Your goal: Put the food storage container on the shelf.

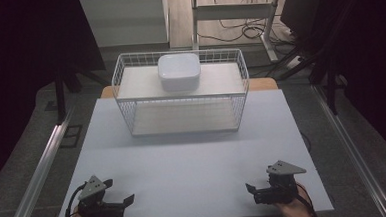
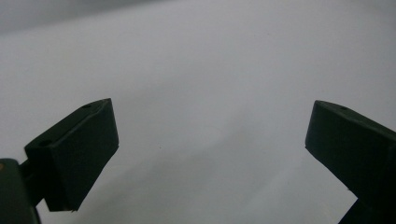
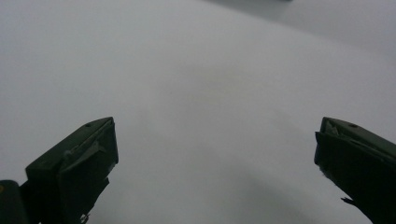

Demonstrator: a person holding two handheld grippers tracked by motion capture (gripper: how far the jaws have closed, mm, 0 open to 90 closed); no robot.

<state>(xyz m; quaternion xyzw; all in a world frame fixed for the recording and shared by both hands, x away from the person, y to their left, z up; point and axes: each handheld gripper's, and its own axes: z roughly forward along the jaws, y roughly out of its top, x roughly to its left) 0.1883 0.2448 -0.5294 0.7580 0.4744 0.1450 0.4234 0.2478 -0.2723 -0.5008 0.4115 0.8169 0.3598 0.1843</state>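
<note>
A white bowl (image 1: 179, 71) sits on the wire basket (image 1: 131, 116); both grippers gape, holding nothing.

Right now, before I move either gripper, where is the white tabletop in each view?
High view: the white tabletop lies across the centre, with the wire basket on its far part and the left gripper and right gripper near its front corners.
Left gripper view: bare tabletop beyond the open jaws.
Right gripper view: bare tabletop beyond the open jaws.
Shared landmark: each gripper's open black jaws.
</note>
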